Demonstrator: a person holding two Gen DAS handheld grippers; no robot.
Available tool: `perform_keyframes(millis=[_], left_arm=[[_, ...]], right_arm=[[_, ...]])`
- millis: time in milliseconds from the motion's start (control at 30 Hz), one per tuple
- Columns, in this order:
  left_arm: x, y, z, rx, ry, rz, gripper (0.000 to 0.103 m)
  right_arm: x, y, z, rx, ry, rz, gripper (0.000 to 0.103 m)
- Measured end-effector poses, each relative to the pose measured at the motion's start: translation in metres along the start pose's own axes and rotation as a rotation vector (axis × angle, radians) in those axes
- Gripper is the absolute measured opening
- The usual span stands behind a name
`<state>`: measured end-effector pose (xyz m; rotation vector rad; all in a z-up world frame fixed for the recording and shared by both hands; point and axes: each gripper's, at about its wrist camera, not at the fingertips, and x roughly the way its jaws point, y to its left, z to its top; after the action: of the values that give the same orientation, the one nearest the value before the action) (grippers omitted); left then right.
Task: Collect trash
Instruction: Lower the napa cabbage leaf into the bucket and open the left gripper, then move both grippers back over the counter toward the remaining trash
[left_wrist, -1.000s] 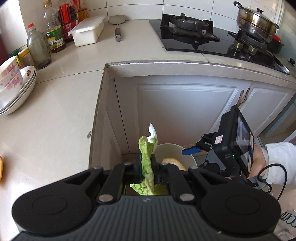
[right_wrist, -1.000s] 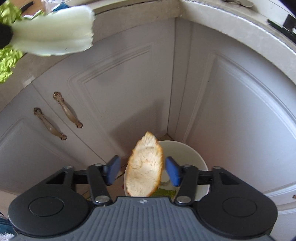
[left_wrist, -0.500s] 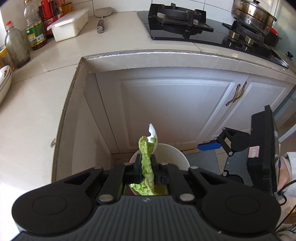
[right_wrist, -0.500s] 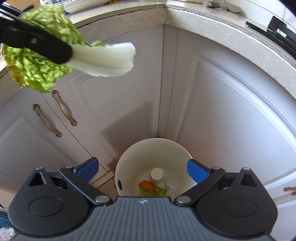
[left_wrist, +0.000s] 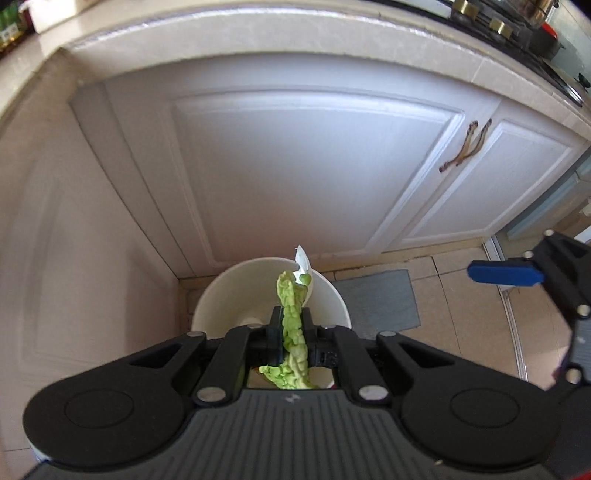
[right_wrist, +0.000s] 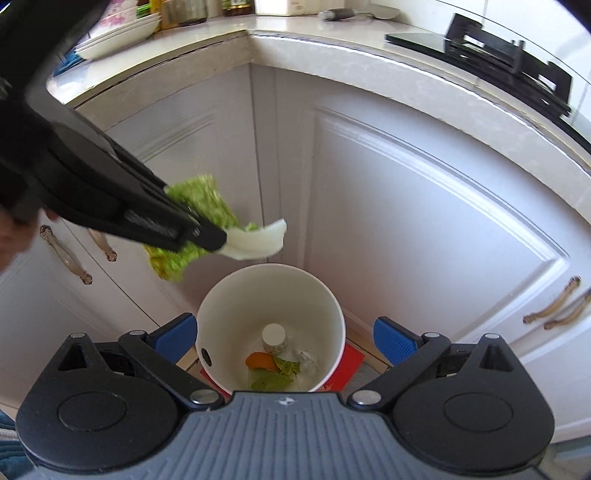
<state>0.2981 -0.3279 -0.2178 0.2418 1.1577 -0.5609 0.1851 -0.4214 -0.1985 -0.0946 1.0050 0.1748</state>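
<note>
My left gripper (left_wrist: 291, 325) is shut on a green and white cabbage leaf (left_wrist: 291, 314) and holds it above the white trash bin (left_wrist: 221, 291) on the floor in the cabinet corner. The right wrist view shows that gripper (right_wrist: 207, 236) coming in from the left with the leaf (right_wrist: 255, 240) above the bin (right_wrist: 273, 280). My right gripper (right_wrist: 284, 336) is open and empty over the bin. An orange peel (right_wrist: 260, 361), green scraps and a small bottle (right_wrist: 274, 336) lie inside the bin.
White cabinet doors with bronze handles (left_wrist: 463, 146) surround the corner. A grey mat (left_wrist: 376, 299) lies on the tiled floor to the right of the bin. Bowls (right_wrist: 118, 29), bottles and a stove (right_wrist: 509, 55) are on the counter above.
My right gripper opened and the orange peel dropped into the bin. My left gripper moved down and over the bin with the cabbage leaf.
</note>
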Motion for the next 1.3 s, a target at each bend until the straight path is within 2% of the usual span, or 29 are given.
perform_keyframes(millis=[100,167,233,300,333,500,833,1067,1300], left_arm=[[0.017,-0.006,0.0,0.009,0.028,-0.027,0.008],[0.026,-0.011,0.001,0.013,0.027,-0.023,0.018],[0.031,-0.011,0.001,0.002,0.028,-0.023,0.055],[0.03,-0.012,-0.001,-0.003,-0.002,-0.014,0.072],[0.029,-0.012,0.0,0.0,-0.009,-0.006,0.076],[0.017,-0.009,0.001,0.007,-0.039,0.011,0.082],[-0.007,-0.002,0.001,0.007,-0.092,0.076,0.086],[-0.041,-0.004,-0.003,0.036,-0.164,0.126,0.093],[-0.086,-0.005,-0.008,0.057,-0.241,0.179,0.094]], right_arm=[[-0.008,-0.007,-0.005,0.023,0.006,-0.014,0.103],[-0.01,-0.009,-0.008,0.033,0.009,-0.023,0.103],[-0.011,-0.011,-0.011,0.044,0.011,-0.029,0.103],[-0.013,-0.012,-0.012,0.051,0.009,-0.035,0.103],[-0.014,-0.013,-0.013,0.054,0.008,-0.035,0.103],[-0.015,-0.014,-0.012,0.055,0.0,-0.032,0.103],[-0.017,-0.004,-0.002,0.012,-0.012,-0.026,0.103],[-0.025,0.003,0.008,0.003,-0.019,-0.036,0.103],[-0.037,0.011,0.019,-0.015,-0.019,-0.061,0.103]])
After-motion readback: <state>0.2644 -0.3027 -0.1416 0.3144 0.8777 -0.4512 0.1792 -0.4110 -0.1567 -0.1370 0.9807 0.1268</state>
